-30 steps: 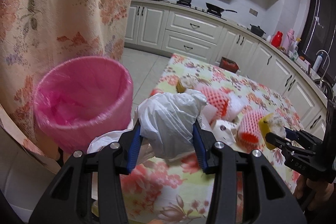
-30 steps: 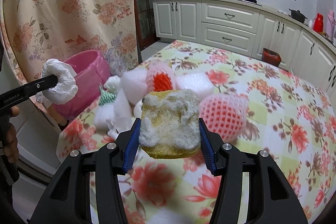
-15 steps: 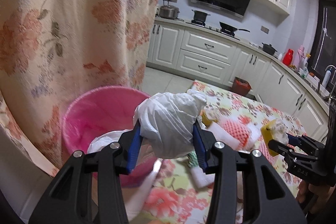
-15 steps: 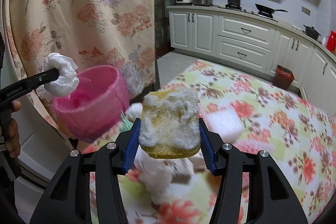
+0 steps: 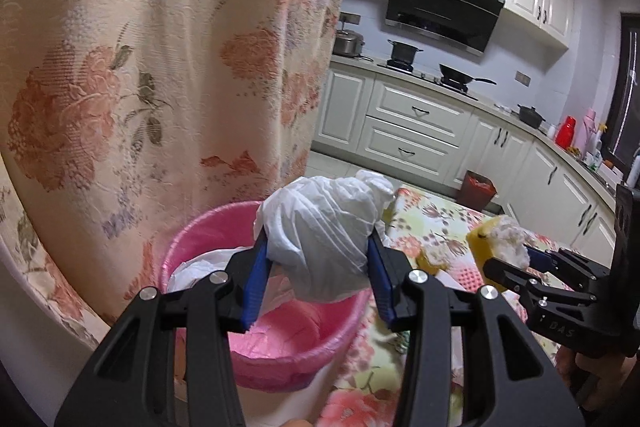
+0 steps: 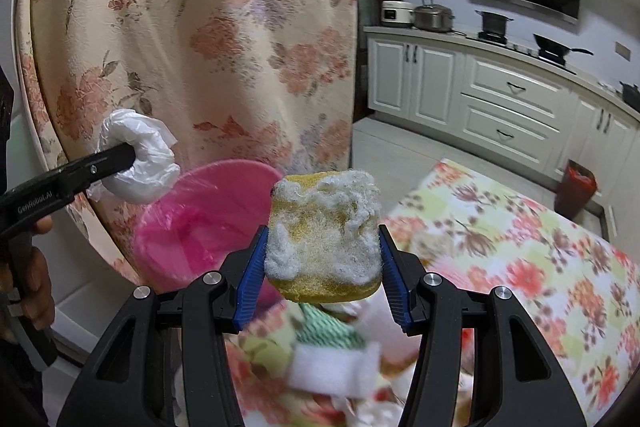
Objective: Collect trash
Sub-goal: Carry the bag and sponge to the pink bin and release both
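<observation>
Trash in hand, two items: a crumpled white plastic bag [image 5: 324, 243], clenched between the pads of the left tongs [image 5: 318, 267] and hanging over the mouth of the round pink bin lined with pink film [image 5: 208, 227]; and a worn yellow sponge matted with grey-white fluff [image 6: 322, 239], gripped by the right tongs [image 6: 322, 277], short of the bin and above the edge of the floral-clothed worktop [image 6: 520, 227]. Bin contents: some white plastic [image 5: 200, 265] was already inside. Neither held item had been dropped yet. Outstanding on the worktop: a white foam block [image 6: 332, 367] and a green-striped scrap [image 6: 332, 333], both blurred; further pieces probably remained. Judged status: task partway through.
</observation>
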### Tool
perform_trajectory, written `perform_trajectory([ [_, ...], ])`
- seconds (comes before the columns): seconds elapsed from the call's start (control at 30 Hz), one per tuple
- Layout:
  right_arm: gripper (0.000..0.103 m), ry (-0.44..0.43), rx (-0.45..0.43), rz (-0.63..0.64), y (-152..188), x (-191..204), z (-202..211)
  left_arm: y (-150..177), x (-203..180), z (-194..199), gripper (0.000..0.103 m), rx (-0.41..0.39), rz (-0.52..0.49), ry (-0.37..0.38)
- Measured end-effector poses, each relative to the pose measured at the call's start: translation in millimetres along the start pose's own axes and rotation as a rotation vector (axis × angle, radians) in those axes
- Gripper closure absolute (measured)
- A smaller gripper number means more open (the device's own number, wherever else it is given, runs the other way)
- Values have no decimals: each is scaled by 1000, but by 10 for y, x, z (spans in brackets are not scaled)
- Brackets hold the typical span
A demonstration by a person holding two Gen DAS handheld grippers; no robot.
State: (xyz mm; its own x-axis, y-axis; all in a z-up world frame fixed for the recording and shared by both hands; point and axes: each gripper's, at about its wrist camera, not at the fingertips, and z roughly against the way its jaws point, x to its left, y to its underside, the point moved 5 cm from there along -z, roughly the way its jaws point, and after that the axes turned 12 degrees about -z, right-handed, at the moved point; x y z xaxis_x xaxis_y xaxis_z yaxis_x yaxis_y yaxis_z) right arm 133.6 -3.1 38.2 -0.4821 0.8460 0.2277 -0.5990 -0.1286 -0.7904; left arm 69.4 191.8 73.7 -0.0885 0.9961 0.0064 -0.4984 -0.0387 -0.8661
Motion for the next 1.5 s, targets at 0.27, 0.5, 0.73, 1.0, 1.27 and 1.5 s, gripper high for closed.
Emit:
perform_trajectory([
  [0.27,52,-54,20,29,-117,330,-290,-8,221,-100,59,13,19,-35],
  [0.5,52,-86,38,48,-205,494,-510,-24,299,-139,59,16,34,-54],
  [0.73,52,-121,61,56,-253,613,-718,-14,363,-207,59,25,54,-67],
  [1.0,51,-144,77,72,-290,725,-897,-37,387,-213,55,21,61,-79],
  [1.27,40,-150,97,90,-248,754,-1019,-36,453,-237,37,19,79,-87],
  [1.5,37,-121,79,87,-257,656,-956,-44,441,-187,37,14,77,-86],
])
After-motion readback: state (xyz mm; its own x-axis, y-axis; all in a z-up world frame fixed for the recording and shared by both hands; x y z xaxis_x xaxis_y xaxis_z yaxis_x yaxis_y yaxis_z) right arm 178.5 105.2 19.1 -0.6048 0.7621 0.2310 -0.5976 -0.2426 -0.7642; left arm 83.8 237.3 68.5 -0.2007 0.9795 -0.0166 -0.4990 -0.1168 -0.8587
